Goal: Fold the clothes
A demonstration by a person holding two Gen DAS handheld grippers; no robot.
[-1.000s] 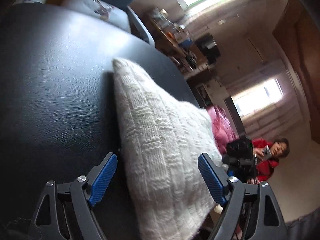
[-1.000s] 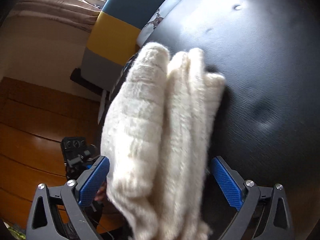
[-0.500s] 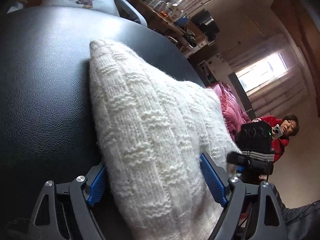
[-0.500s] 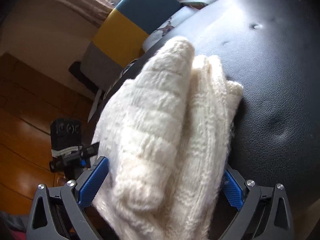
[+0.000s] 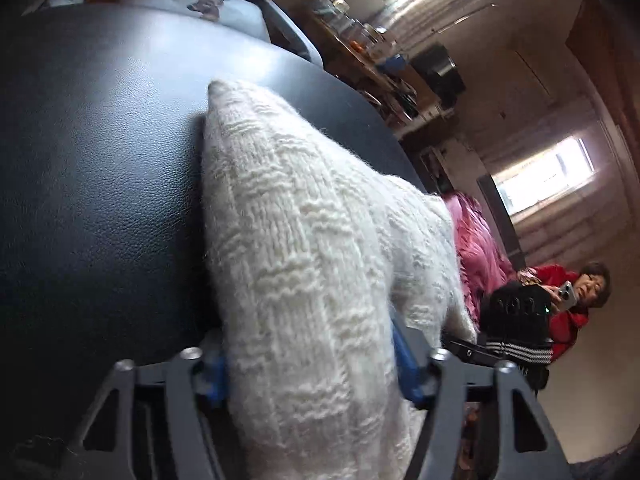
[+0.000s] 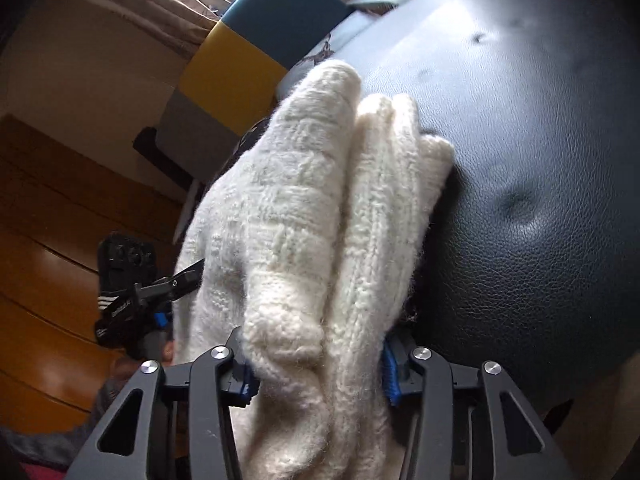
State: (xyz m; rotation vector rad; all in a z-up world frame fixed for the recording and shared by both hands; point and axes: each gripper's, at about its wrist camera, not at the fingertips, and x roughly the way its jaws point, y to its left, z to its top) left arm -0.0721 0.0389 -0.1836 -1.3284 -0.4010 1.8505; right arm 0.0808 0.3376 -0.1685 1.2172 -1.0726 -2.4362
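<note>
Evidently both tongs, left tongs (image 5: 308, 364) and right tongs (image 6: 316, 368), are clamped on the folded white knitted garment (image 5: 304, 248); its long axis runs straight ahead from each onto the black surface (image 5: 92, 168); neither is nearer.

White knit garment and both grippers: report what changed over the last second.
Both grippers closed. The left gripper and the right gripper, open around the white knit garment a second ago, now pinch its bunched folds between their blue pads. The garment stayed draped on the black leather surface, with the pink cloth still beyond it.
</note>
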